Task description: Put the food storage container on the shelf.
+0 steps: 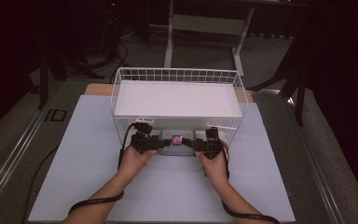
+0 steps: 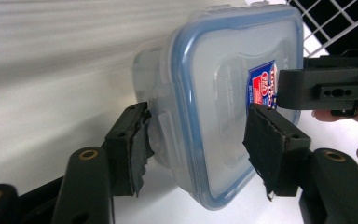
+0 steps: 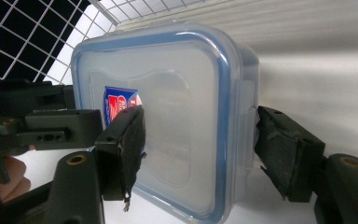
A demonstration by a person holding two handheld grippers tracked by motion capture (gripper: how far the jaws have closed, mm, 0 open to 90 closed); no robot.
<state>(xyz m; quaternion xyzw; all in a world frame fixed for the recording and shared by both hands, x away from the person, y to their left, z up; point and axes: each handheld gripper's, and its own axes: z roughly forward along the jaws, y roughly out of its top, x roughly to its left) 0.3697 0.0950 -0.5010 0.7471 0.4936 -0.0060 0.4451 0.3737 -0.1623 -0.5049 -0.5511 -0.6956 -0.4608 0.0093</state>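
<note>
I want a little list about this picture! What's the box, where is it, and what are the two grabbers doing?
box: clear plastic box with a blue-rimmed lid and a sticker
place: on the white table, in front of the wire basket
left gripper: jaws around the box's left end
right gripper: jaws around its right end
basket: holds a white board

We observed a white wire basket standing on the pale table, with a white board lying across its top. Just in front of the basket sat a clear blue-rimmed container bearing a small coloured label. The left claw and the right claw met the container from opposite sides, each held in a hand, with cables trailing along the forearms.
</note>
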